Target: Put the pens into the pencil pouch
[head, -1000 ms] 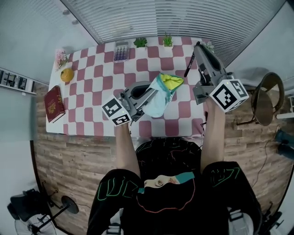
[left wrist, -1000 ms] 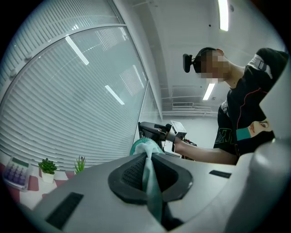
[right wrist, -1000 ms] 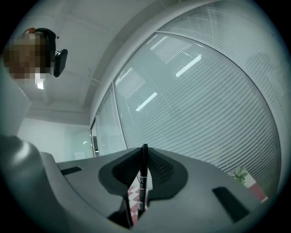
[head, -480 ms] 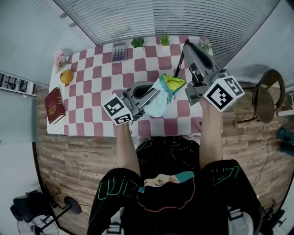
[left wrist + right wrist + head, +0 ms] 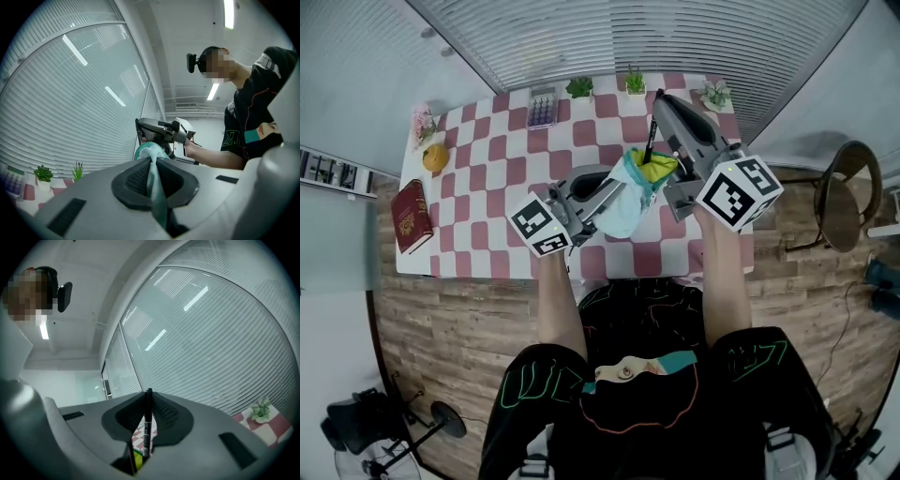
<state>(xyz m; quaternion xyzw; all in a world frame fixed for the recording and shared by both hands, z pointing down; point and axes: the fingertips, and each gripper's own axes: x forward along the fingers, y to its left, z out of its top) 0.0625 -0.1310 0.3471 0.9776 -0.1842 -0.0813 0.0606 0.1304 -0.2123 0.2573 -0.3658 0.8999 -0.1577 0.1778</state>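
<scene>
Head view, 12 o'clock = the far table edge by the blinds (image 5: 609, 37).

Pouch (image 5: 622, 211): pale blue with a yellow lining (image 5: 654, 170). It sits roughly 4 o'clock from the centre of the checkered table (image 5: 487, 183). The mouth gapes open toward 1 o'clock.

Left gripper (image 5: 602, 199): comes in from the pouch's 8 o'clock, marker cube toward the person. The jaws are pressed together on a fold of the pouch cloth. The left gripper view shows the teal fabric squeezed flat between the pads, no gap either side. The rest of the pouch bunches up just past the tips at 12 o'clock in that view.

Right gripper (image 5: 662, 111): the body runs from its marker cube at 4 o'clock of the pouch mouth up to tips at 12 o'clock of the mouth. The jaws are partly closed and pinching a black pen (image 5: 650, 141). In the right gripper view the pen stands upright between the pads, top end level with the jaw tips. The yellow lining shows directly below it at 6 o'clock.

Pen position: its lower end meets the yellow mouth at the 12 o'clock rim. Can't tell whether the tip is inside or just over the opening.

Rest of the table:
- Calculator (image 5: 543, 105) at 11 o'clock on the far edge.
- Three small potted plants (image 5: 579, 87) along the far edge, 12 to 2 o'clock.
- Red book (image 5: 411, 216) at 9 o'clock by the left edge.
- A yellow object (image 5: 436, 157) at 10 o'clock.
- Chair (image 5: 848, 202) off the table at 3 o'clock.
</scene>
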